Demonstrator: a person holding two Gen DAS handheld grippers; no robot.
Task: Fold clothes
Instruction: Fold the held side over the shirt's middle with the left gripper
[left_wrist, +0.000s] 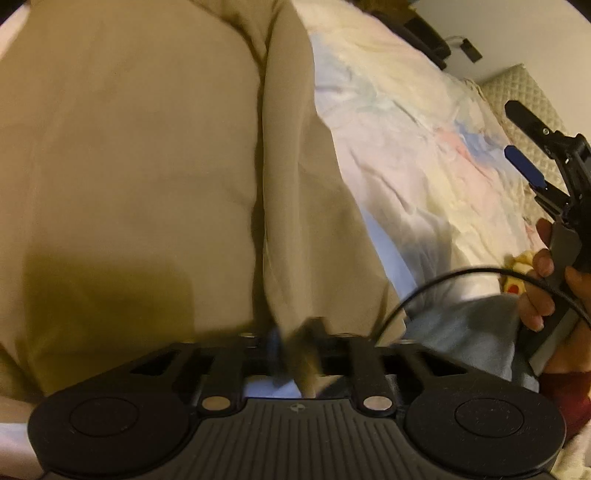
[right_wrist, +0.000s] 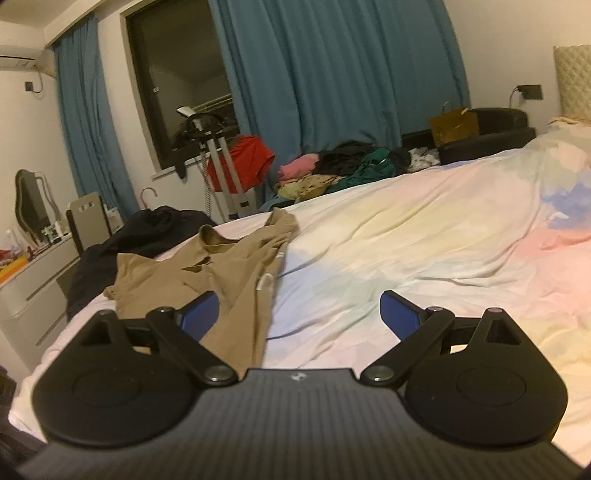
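Item: tan garment (right_wrist: 207, 266), soft knit, plain colour, no print. It lies on the bed (right_wrist: 406, 236), on the side nearer the left of the right wrist view, partly spread and partly rumpled. A rounded neck opening shows at its far end; a pale label or trim shows along its right edge. Its long axis runs from the near edge of the bed away toward the window (right_wrist: 177, 92), neck end farthest. A narrow strip of it trails toward the camera, between the two blue pads.

Left wrist view: the same tan cloth (left_wrist: 140, 166) fills most of the frame, with one deep fold running top to bottom down the middle.

Left gripper (left_wrist: 295, 339): fingers drawn together on a bunched edge of the tan cloth; this spot is blurred.

Right gripper (right_wrist: 299, 314): fingers spread wide, nothing between them, hanging over the bed. In the left wrist view it appears at the right edge (left_wrist: 532, 162), held by a hand (left_wrist: 550, 291), with a black cable (left_wrist: 461, 275) looping beside it.

Bed cover: white with pastel pink, yellow and blue patches, wrinkled.

Other contents: dark clothes (right_wrist: 147, 229) just beyond the tan garment; mixed pile of clothes (right_wrist: 343, 166) past the bed; blue curtains (right_wrist: 332, 74).
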